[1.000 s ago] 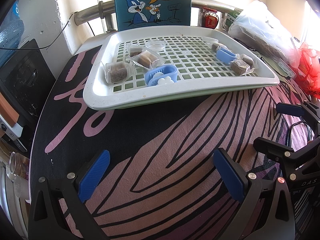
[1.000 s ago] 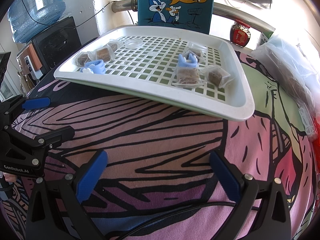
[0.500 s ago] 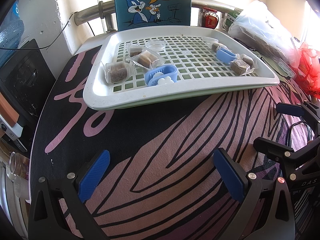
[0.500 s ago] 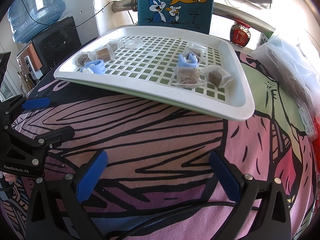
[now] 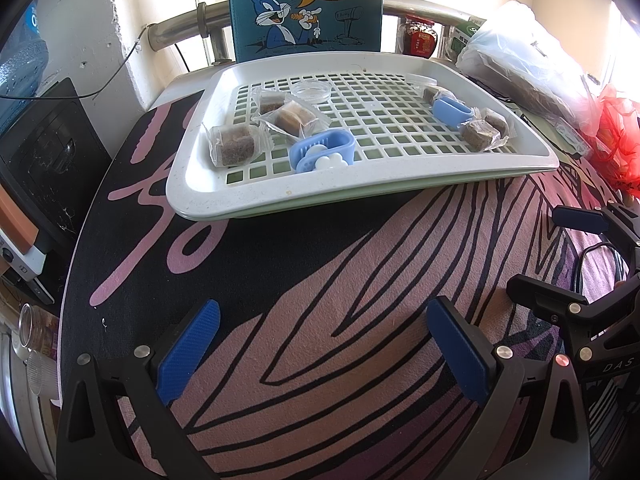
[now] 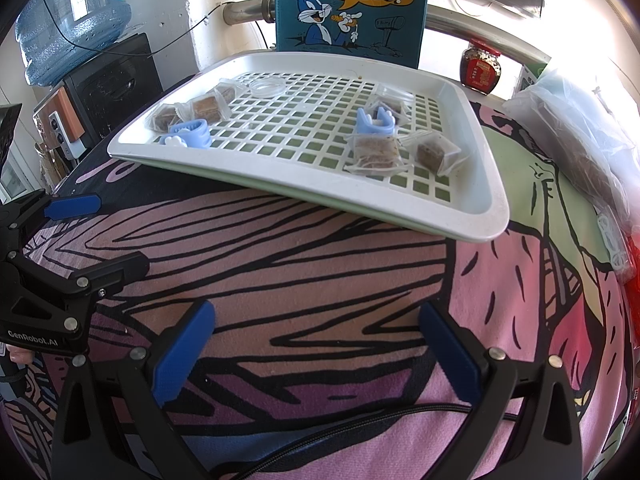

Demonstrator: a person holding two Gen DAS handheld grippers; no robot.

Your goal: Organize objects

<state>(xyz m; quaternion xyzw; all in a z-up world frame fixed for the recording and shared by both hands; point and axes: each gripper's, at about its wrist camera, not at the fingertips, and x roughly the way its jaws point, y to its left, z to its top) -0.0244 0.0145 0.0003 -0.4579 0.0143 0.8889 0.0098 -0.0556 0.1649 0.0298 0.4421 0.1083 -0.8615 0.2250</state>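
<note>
Now, tray: the white tray (image 5: 240, 196) lies on the patterned table (image 5: 320, 300), in front of the cartoon box (image 5: 306, 4).
Left group: three wrapped cakes (image 5: 234, 145) and a blue clip (image 5: 326, 151) lie close together on the grid near the tray's left edge, with a clear dish (image 5: 311, 92) just behind them.
Right group: more wrapped cakes (image 6: 378, 152) and a second blue clip (image 6: 374, 122) lie near the tray's right edge, with a clear lid (image 5: 420, 79) behind them.
Why so: the two groups look alike in content, so it seems a sorting into two sets; whether it is finished or only half arranged, the pictures cannot settle.
Left tongs: the left tongs (image 5: 320, 344) are spread wide and hold nothing, low over the table and well short of the tray.
Right tongs: the right tongs (image 6: 316, 352) are also spread wide and bare, beside the left ones, likely because both wait at a neutral place.
Change: against the pictures of half a second and one second ago, nothing has moved, neither tongs nor objects.
</note>
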